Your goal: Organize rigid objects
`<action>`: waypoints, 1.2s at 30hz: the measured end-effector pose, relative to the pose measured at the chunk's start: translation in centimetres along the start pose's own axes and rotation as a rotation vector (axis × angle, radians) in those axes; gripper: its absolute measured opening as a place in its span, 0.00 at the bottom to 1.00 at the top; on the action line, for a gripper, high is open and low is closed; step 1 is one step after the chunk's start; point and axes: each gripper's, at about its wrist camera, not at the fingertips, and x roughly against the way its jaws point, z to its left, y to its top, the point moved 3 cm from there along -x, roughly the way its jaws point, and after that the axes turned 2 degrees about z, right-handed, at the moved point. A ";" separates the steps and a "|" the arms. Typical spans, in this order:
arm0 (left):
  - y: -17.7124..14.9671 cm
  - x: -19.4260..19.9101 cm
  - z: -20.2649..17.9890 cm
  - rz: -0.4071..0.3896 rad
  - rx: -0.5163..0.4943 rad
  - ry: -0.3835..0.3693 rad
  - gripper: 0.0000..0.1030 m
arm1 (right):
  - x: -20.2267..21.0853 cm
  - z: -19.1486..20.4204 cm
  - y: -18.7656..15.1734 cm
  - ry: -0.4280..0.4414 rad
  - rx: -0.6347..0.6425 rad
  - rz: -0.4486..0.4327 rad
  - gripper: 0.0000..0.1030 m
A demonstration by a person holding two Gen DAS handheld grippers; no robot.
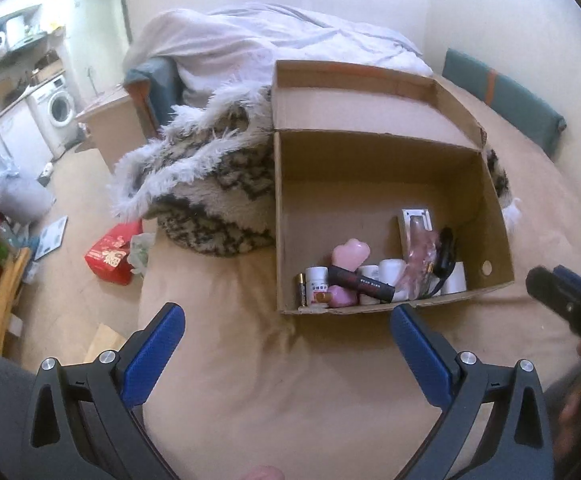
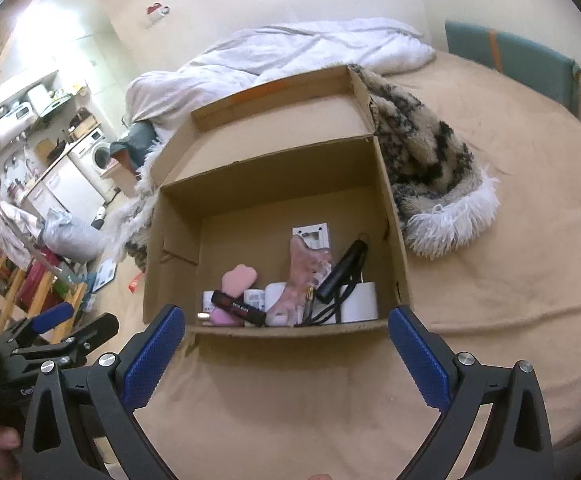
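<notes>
1. Two empty grippers hover over the bed (image 2: 490, 240), short of the cardboard box (image 2: 170, 248): the left gripper (image 1: 288, 344) and the right gripper (image 2: 286, 346) both have their jaws spread wide, holding nothing.
2. The small items are crowded against the box's near wall, touching and overlapping. Reaching for one could, I judge, nudge its neighbours or pinch two at once.
3. The black tube (image 2: 239, 307) lies slanted across the pink heart-shaped pieces (image 1: 350, 254) and white bottles (image 1: 317, 284); lifting a thing beneath would likely roll it off.
4. A black cord (image 2: 330, 312) loops beside the black cylinder (image 2: 344, 270) and could snag a jaw.
5. The box sits on soft bedding with its lid flap open, so pressing on its wall may tip or slide it.
6. A small battery (image 1: 300, 288) stands in the near left corner, hard to reach.
</notes>
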 end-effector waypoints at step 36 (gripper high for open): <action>0.3 0.5 0.6 -0.059 0.048 0.000 1.00 | -0.2 -0.4 -0.2 -0.061 -0.014 -0.055 1.00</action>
